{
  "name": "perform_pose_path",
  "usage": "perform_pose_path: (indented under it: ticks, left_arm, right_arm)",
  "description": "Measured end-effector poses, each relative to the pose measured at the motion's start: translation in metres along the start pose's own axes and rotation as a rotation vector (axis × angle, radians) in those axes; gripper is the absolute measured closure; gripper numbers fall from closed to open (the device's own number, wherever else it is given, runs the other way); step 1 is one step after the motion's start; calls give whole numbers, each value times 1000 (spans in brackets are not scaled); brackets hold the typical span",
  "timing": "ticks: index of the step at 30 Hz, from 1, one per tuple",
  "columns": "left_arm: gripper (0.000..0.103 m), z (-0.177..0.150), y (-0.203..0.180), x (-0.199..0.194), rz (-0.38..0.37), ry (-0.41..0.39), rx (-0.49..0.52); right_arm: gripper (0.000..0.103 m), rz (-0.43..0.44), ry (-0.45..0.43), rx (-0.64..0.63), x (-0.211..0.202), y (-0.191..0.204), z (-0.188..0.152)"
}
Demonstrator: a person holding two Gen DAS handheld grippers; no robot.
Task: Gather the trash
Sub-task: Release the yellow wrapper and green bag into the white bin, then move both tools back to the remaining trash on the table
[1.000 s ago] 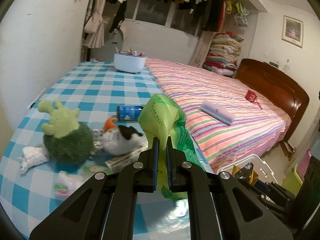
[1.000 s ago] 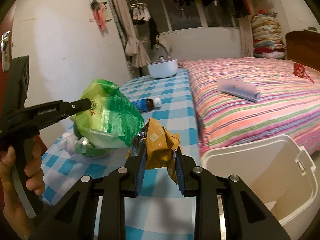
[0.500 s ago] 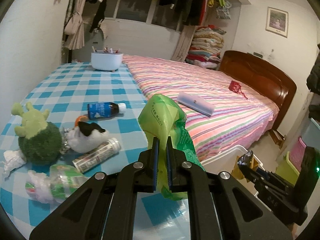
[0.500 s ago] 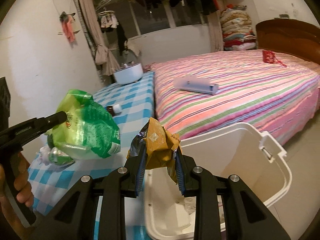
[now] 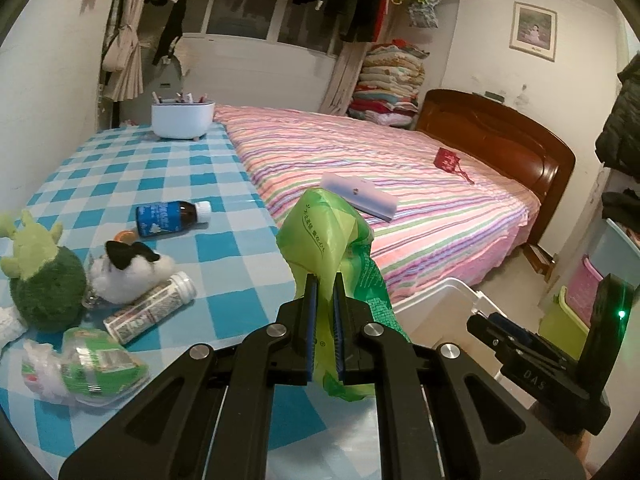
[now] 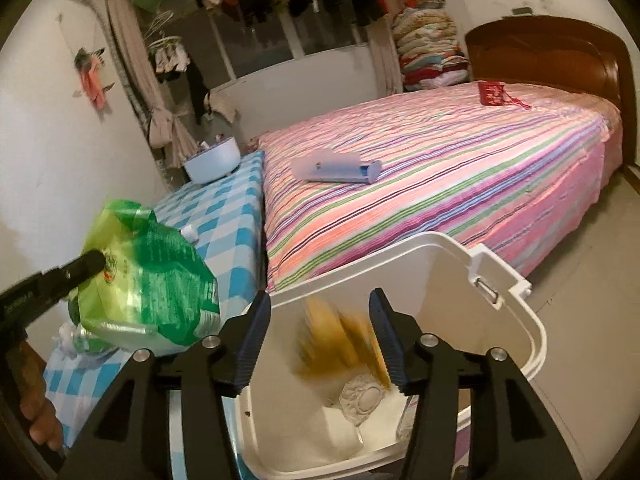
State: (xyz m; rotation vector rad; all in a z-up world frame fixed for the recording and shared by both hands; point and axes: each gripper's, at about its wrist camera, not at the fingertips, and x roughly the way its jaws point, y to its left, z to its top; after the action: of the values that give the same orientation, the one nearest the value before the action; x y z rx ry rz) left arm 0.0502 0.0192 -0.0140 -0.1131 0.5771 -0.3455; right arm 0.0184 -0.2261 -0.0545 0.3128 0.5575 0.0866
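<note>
Left wrist view only: the checked worktop (image 5: 168,184) is seen carrying a blue-labelled bottle (image 5: 172,218) on its side, a green plush toy (image 5: 38,276), a white plush toy (image 5: 132,266), a lying labelled canister (image 5: 150,308) and a crumpled green wrapper (image 5: 86,368) at 8 o'clock.

The left hand-held gripper (image 5: 323,304) is closed on a green plastic bag (image 5: 328,236), held at frame centre above the worktop's edge. At 4 o'clock the right hand-held gripper (image 5: 496,320) is seen from the side.

Right wrist view only: the inside of the white bin (image 6: 472,280) on the floor beside the bed (image 6: 440,168) is exposed. The right hand-held gripper (image 6: 318,340) stands open, its jaws having just been opening; a blurred orange-brown wrapper (image 6: 336,340) is seen between them, touched by neither, over the bin's mouth. White crumpled paper (image 6: 360,400) lies at the bin's bottom. The bag appears at 9 o'clock.
</note>
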Motion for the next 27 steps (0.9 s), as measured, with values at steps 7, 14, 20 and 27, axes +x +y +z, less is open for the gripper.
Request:
perform_pose_path:
  ticks: [7,14,20,27]
  left_arm:
    - [96,-2,-17,4,-61,16,10]
    - [96,-7,-47,14,-131,46,63]
    - [95,-18,-65,29,-159,93,100]
    - [92,-25,-75,36,-174,116,140]
  right_arm:
    - [48,-2,-103,56,-21,-11,4]
    - [47,-2,-252,131,-49,-24,10]
    - [42,0,-265,158,-54,-33,13]
    - [42,1,-270,151,-56,-34,14]
